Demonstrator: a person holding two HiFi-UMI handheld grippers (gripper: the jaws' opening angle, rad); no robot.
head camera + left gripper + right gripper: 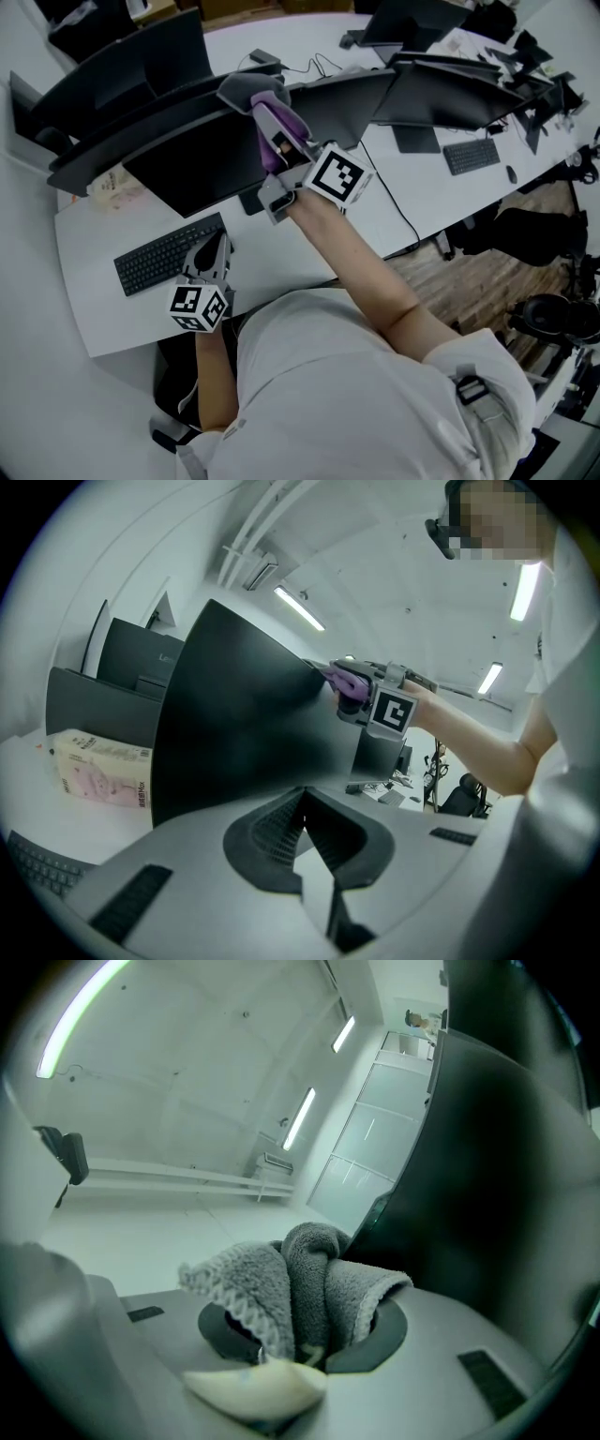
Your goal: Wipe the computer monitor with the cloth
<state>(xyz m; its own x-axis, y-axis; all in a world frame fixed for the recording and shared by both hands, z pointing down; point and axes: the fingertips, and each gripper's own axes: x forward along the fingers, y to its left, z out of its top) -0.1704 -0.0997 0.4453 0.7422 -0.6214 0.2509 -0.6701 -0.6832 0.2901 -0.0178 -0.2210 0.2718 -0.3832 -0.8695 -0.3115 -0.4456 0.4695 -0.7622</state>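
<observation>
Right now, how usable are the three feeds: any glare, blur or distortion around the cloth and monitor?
Head view: even light, fairly sharp; cloth at the top edge of the monitor reads clearly. Left gripper view: heavy fisheye curving, monitor nearly featureless black. Right gripper view: cloth sharp, pale blob by the lens out of focus, ceiling strip light flaring upper left.

- Cloth: grey.
- Monitor: black.
- Keyboard: black.
- Desk: white.
- Right gripper: purple fingers, black-and-white square-patterned cube.
- Tissue pack: cream, pink print.
</observation>
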